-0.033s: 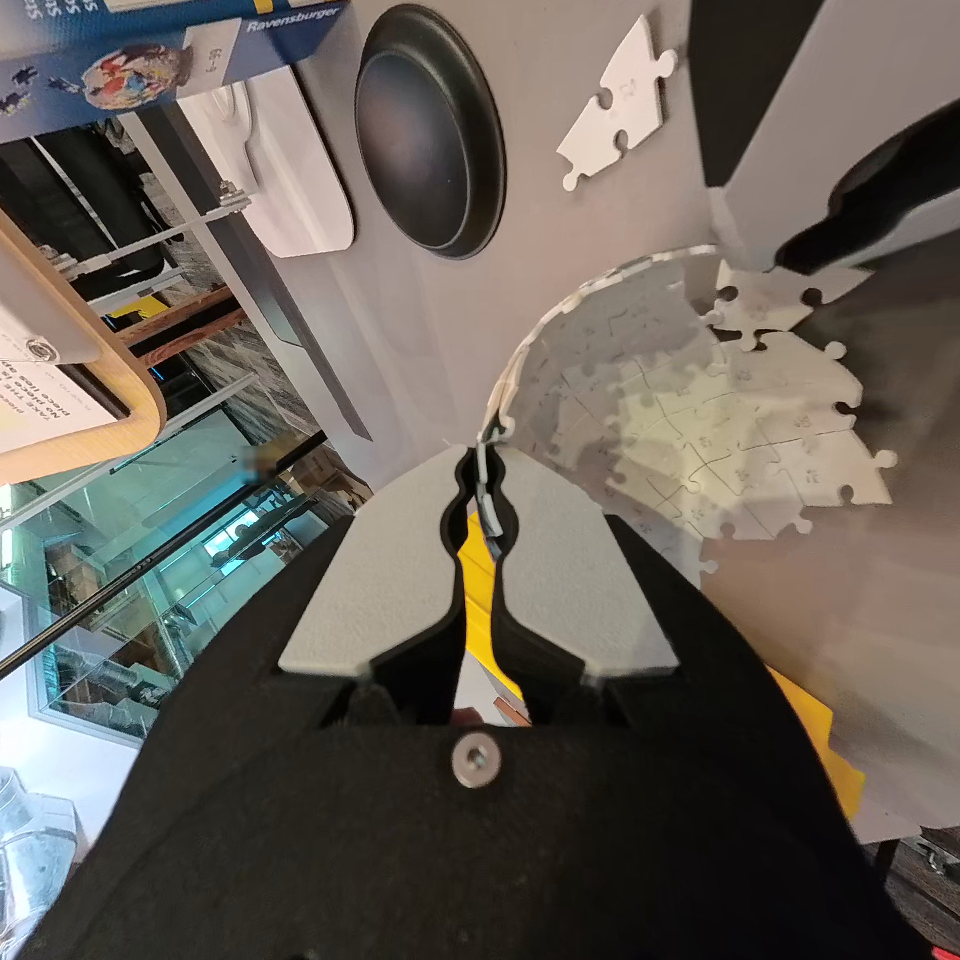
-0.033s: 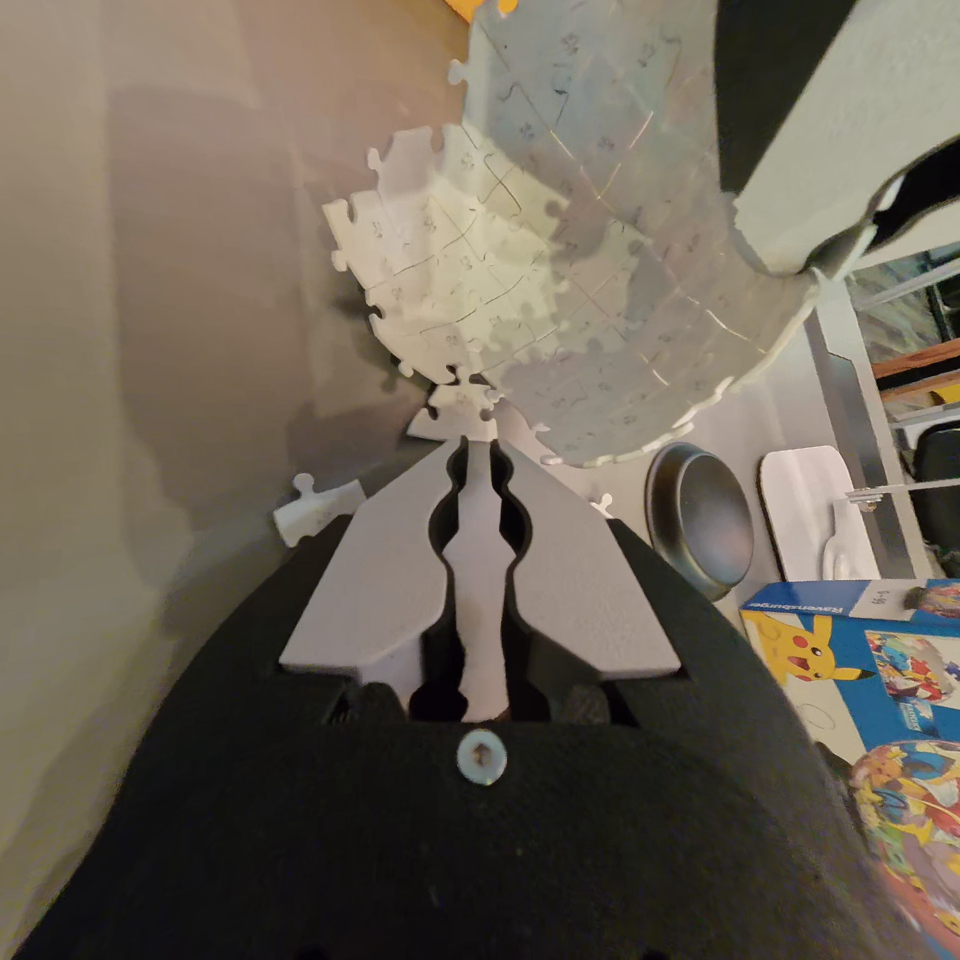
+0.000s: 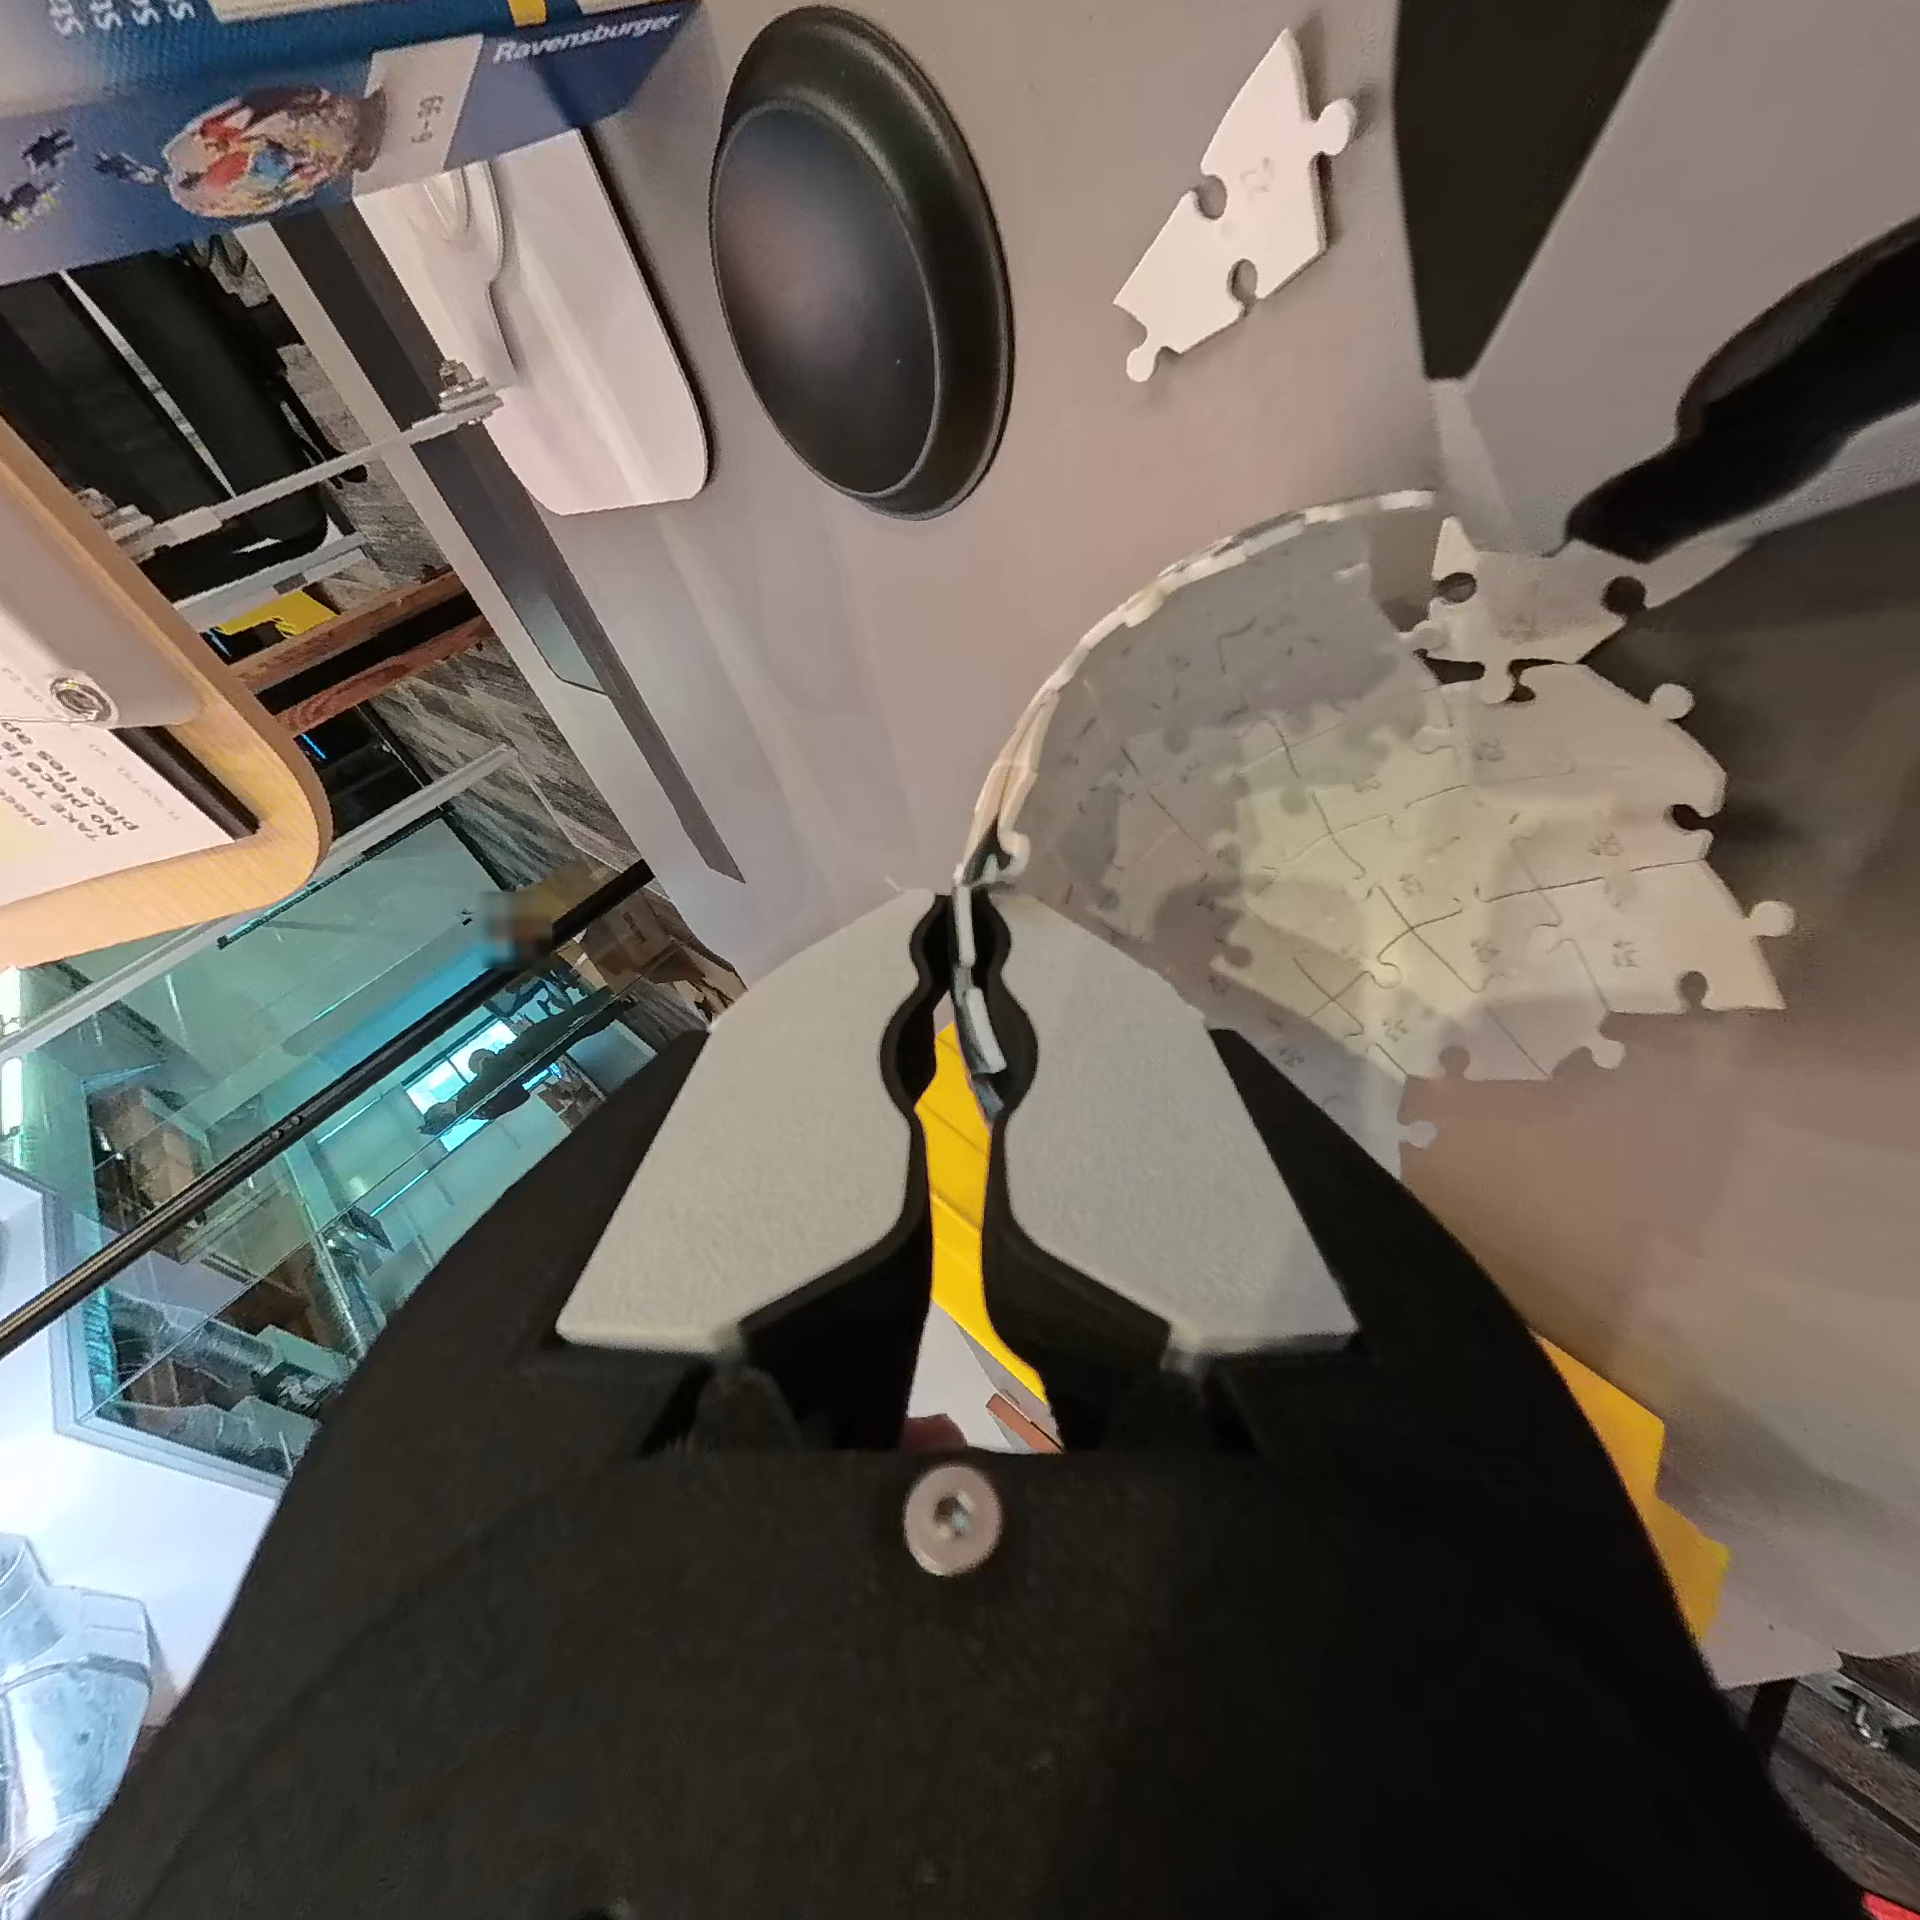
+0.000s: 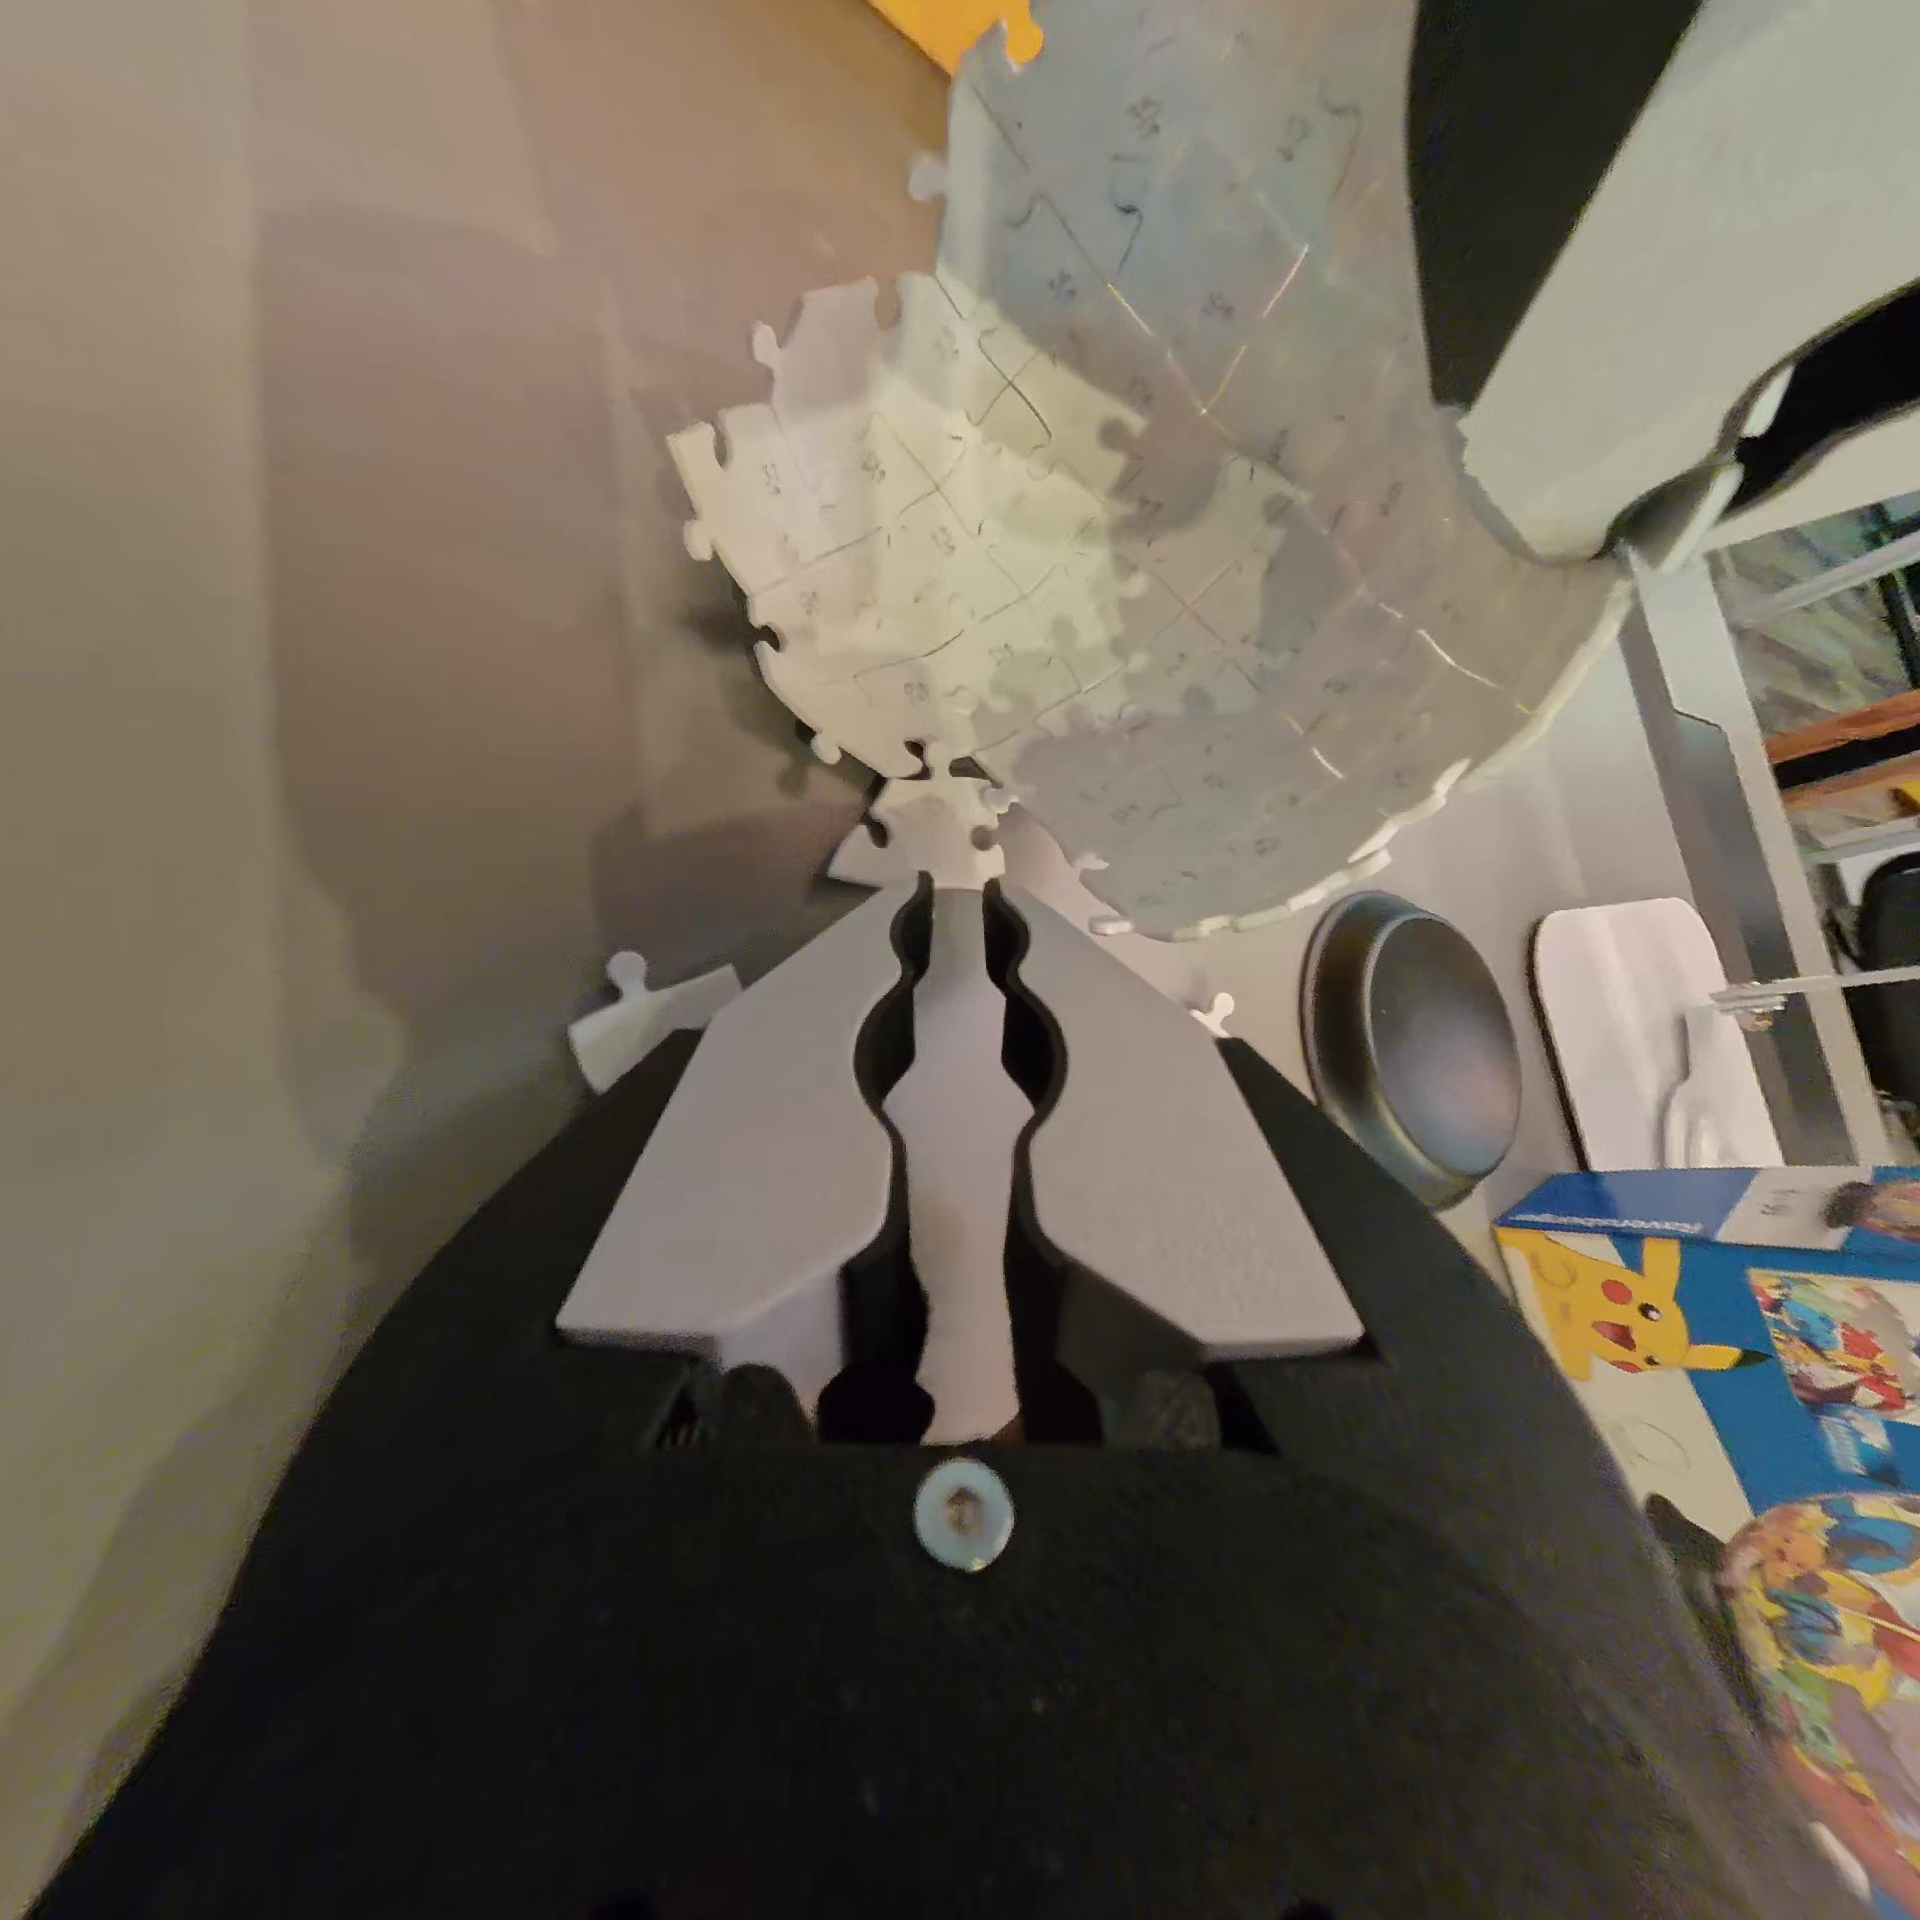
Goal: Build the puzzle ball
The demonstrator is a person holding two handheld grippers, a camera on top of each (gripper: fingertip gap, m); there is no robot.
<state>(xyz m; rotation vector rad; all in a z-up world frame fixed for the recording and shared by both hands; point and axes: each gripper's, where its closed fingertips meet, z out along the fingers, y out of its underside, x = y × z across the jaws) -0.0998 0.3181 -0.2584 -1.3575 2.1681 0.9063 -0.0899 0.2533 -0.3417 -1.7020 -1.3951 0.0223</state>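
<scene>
The partly built puzzle ball (image 3: 1351, 831) is a curved white shell, seen from its inner side. My left gripper (image 3: 971, 914) is shut on the shell's rim and holds it above the grey table. My right gripper (image 4: 956, 894) is shut on a single white puzzle piece (image 4: 935, 831), which touches the shell's (image 4: 1091, 520) jagged open edge. In the left wrist view the right gripper (image 3: 1621, 540) comes in from the upper right with that piece (image 3: 1517, 613) against the shell. The left gripper (image 4: 1621, 468) shows at the upper right of the right wrist view.
A loose white piece (image 3: 1236, 197), a black round dish (image 3: 862, 260), a white flat tray (image 3: 582, 343) and a blue puzzle box (image 3: 260, 104) lie on the table. Another loose piece (image 4: 644, 1013) lies beside my right gripper. The table edge runs past the tray. The tips of one gripper are about 11 cm away from the tips of the other. From either gripper's tips it is about 15 cm to the black round dish (image 3: 862, 260). It is also in sight in the right wrist view (image 4: 1418, 1077).
</scene>
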